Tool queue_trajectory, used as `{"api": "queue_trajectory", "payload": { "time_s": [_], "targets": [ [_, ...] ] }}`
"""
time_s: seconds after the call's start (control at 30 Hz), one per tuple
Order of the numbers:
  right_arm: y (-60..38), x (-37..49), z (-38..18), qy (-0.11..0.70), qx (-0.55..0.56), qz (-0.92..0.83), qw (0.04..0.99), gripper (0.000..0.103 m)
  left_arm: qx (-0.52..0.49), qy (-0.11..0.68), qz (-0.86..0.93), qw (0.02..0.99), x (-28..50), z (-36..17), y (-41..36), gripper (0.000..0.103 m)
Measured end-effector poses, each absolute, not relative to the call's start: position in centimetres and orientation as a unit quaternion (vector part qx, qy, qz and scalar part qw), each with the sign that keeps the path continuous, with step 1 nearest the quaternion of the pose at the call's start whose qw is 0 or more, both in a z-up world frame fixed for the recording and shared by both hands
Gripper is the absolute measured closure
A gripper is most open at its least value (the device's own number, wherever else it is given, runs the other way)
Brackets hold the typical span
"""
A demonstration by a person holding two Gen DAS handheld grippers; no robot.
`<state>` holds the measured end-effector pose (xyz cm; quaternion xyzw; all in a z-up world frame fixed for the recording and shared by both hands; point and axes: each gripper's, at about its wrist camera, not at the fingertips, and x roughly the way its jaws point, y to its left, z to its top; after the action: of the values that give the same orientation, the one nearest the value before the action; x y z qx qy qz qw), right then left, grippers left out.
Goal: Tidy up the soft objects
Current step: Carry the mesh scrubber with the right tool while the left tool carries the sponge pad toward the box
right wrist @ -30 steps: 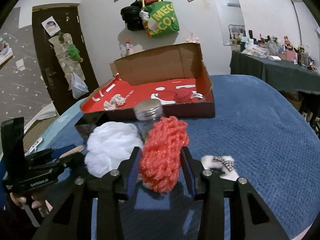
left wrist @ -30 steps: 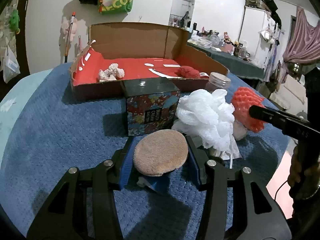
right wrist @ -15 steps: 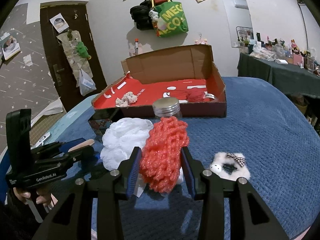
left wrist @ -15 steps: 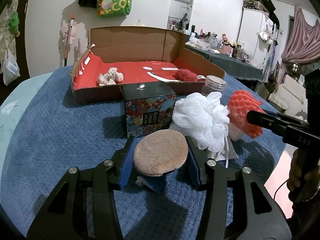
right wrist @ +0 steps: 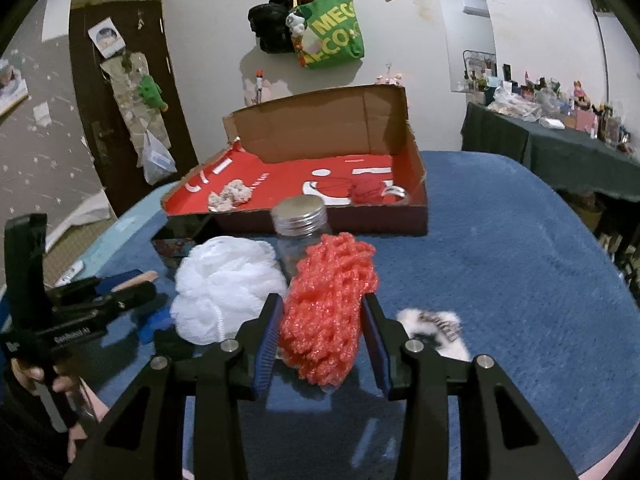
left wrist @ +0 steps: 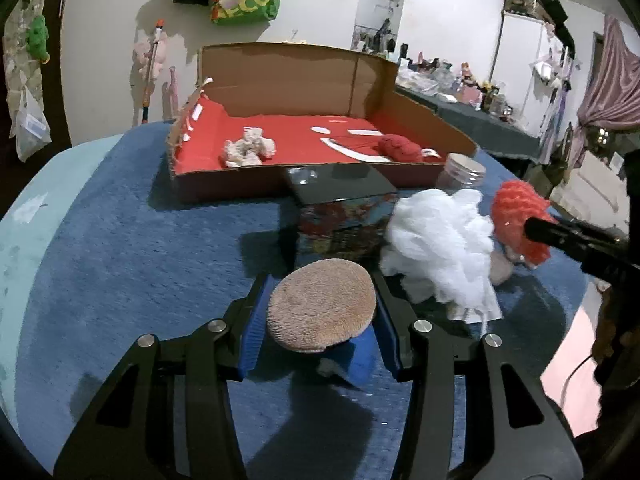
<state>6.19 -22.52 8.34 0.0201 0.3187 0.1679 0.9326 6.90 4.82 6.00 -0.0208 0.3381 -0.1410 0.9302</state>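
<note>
— What has moved over the last second?

— Both claws have risen and eased toward the far side; the cardboard box now sits lower in each view, and the loads ride clear of the blue blanket that covers the surface.

— Largest to smallest, then?

— The box lies at the far end, open, red-lined, with a pale fluffy lump at its left and a red knit piece at its right. Nearer stands a dark patterned box, with a white mesh pouf and a metal-lidded jar just to its right. A small furry clip lies near the right claw.

— And the claws?

— The left claw is clamped on a round tan pad, held flat, face up, with no clear long axis. The right claw is squeezed onto a red mesh sponge, its long axis running near to far, pointing at the box.

— How to carry well?

— I'd judge: lift over the jar and the dark box, hold the squeeze steady, and release low inside the box on bare red floor.
</note>
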Motion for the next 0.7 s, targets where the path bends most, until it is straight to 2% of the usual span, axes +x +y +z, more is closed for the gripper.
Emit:
{"api": "queue_trajectory", "payload": {
  "time_s": [0.7],
  "targets": [
    [-22.9,11.7,8.9,0.354,-0.084,0.129,0.922,0.060,0.018,0.385,-0.120,0.915,12.2,5.7,8.0,0.058]
  ]
}}
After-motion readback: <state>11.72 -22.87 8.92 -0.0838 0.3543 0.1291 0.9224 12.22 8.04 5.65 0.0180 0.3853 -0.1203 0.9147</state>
